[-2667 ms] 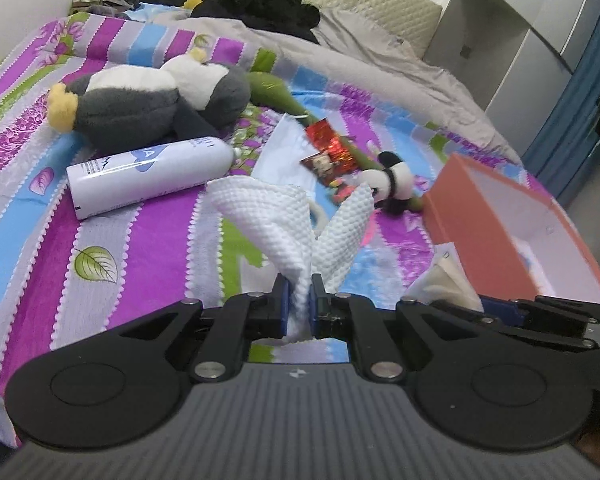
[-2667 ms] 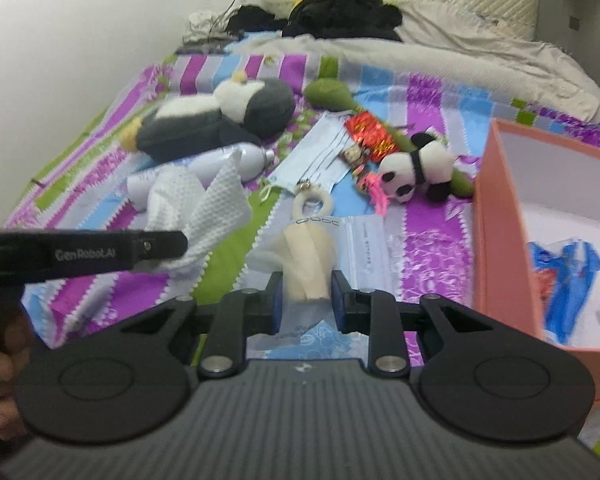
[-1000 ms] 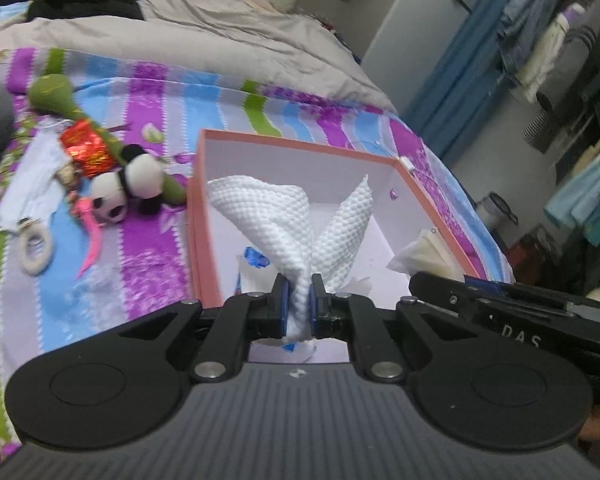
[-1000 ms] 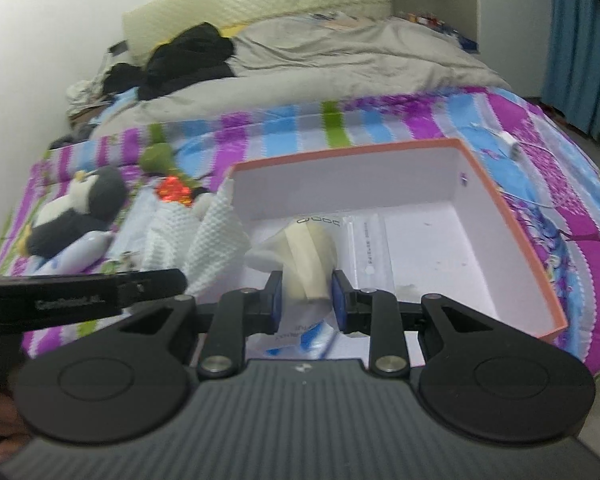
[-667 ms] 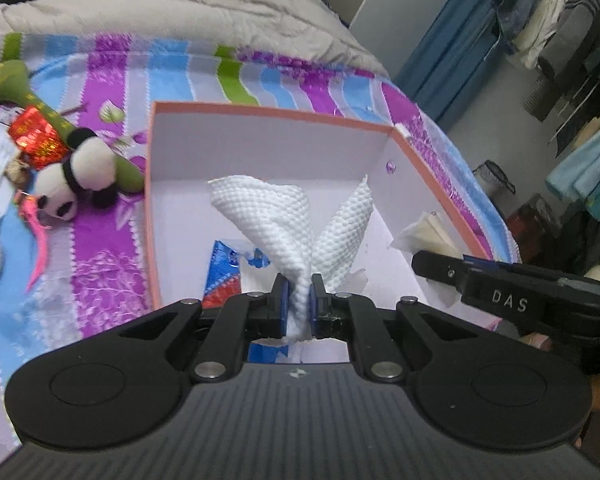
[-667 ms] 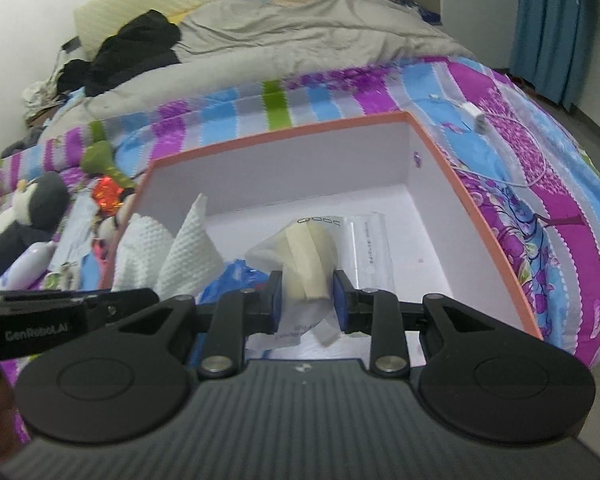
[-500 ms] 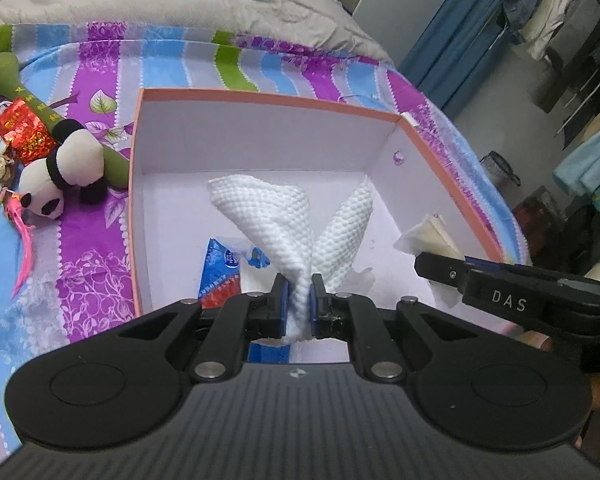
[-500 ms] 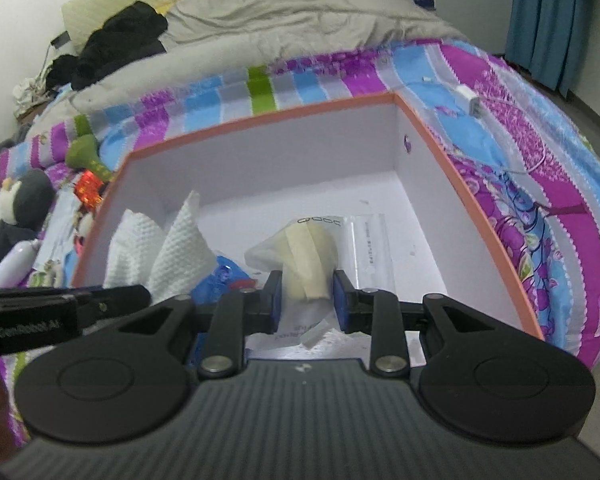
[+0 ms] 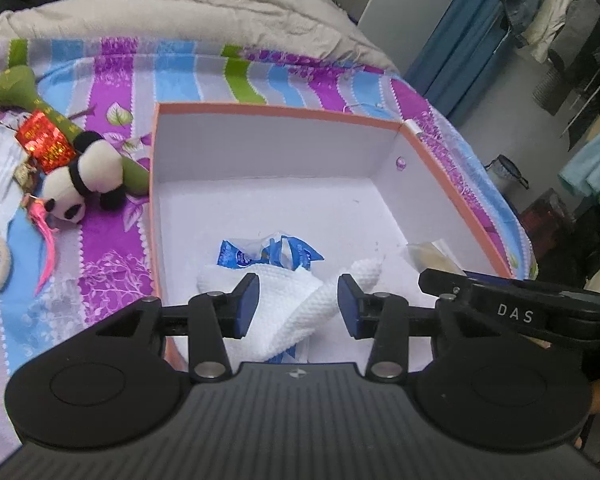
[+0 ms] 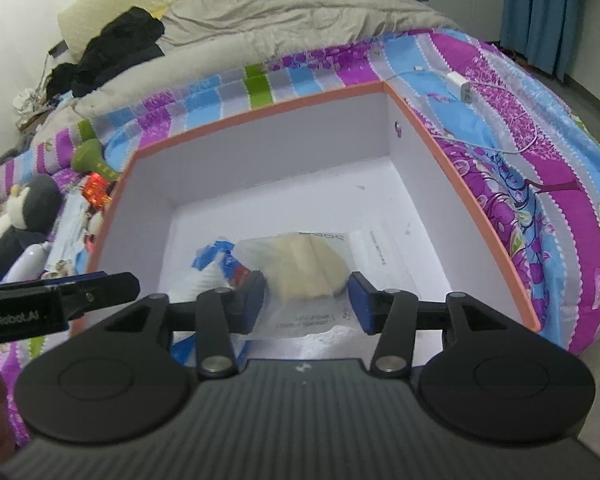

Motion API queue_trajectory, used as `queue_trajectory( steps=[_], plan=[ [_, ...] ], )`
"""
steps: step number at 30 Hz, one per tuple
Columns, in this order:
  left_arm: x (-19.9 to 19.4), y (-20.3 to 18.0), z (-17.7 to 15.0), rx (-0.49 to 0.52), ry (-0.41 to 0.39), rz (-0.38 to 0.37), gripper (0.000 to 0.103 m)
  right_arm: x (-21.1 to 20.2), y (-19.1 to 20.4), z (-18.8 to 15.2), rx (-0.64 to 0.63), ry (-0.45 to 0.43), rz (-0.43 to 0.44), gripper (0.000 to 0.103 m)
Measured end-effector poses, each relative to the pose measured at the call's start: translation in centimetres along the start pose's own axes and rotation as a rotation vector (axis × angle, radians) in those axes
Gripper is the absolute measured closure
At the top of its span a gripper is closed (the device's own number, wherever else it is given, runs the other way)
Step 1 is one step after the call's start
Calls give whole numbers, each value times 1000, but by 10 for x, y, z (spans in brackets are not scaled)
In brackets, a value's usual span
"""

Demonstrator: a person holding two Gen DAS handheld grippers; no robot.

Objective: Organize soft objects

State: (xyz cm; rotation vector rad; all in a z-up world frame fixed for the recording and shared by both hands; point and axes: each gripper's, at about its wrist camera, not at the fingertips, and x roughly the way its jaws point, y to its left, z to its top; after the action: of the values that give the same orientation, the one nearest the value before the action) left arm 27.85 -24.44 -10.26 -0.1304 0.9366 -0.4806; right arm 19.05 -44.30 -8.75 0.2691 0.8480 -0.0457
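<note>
We are over a bed (image 9: pixel 204 68) covered in a purple, blue and green striped sheet, with a rumpled grey duvet (image 9: pixel 204 4) toward its head and blue curtains (image 9: pixel 452 40) at two o'clock. An orange-rimmed cardboard box (image 9: pixel 276 110) with a white inside sits on the sheet, and both our tools reach over its near wall.

Our left gripper (image 9: pixel 298 304) points forward and down into the box, its blue-padded jaws spread wide and released. The white textured cloth (image 9: pixel 292 300) lies crumpled on the box floor between and below the pads; we cannot tell whether either pad touches it. Just beyond it, at twelve o'clock, lies a blue and white plastic wrapper (image 9: pixel 268 252).

Our right gripper (image 10: pixel 306 296) is angled the same way, jaws also parted and holding nothing. The cream soft item in its clear plastic bag (image 10: pixel 304 264) rests on the box floor just ahead of the gap between the pads. In the left wrist view the right tool's dark finger crosses in at three o'clock, with that bag just past its tip; in the right wrist view the left tool enters at nine o'clock.

Outside the box, at ten o'clock, a small panda plush (image 9: pixel 80 176) lies on the sheet against a green plush toy (image 9: pixel 16 88) with a red tag. A grey and white plush (image 10: pixel 16 220) lies farther left, and a white charger (image 10: pixel 460 84) rests on the sheet at one o'clock.
</note>
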Motion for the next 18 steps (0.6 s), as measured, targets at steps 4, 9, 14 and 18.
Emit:
queue_trajectory(
  steps=[4,9,14,18],
  plan=[
    [-29,-4,-6,15,-39,-1,54,-24,8,-7,-2,-30,21,52],
    [-70,-4,-20,34,-90,-3,54,-54,26,-17,-18,-74,37,52],
    [-111,0,-38,40,-133,-7,54,-88,46,-30,-29,-131,60,52],
    [-144,5,-56,43,-165,-12,54,-111,64,-45,-55,-152,87,52]
  ],
)
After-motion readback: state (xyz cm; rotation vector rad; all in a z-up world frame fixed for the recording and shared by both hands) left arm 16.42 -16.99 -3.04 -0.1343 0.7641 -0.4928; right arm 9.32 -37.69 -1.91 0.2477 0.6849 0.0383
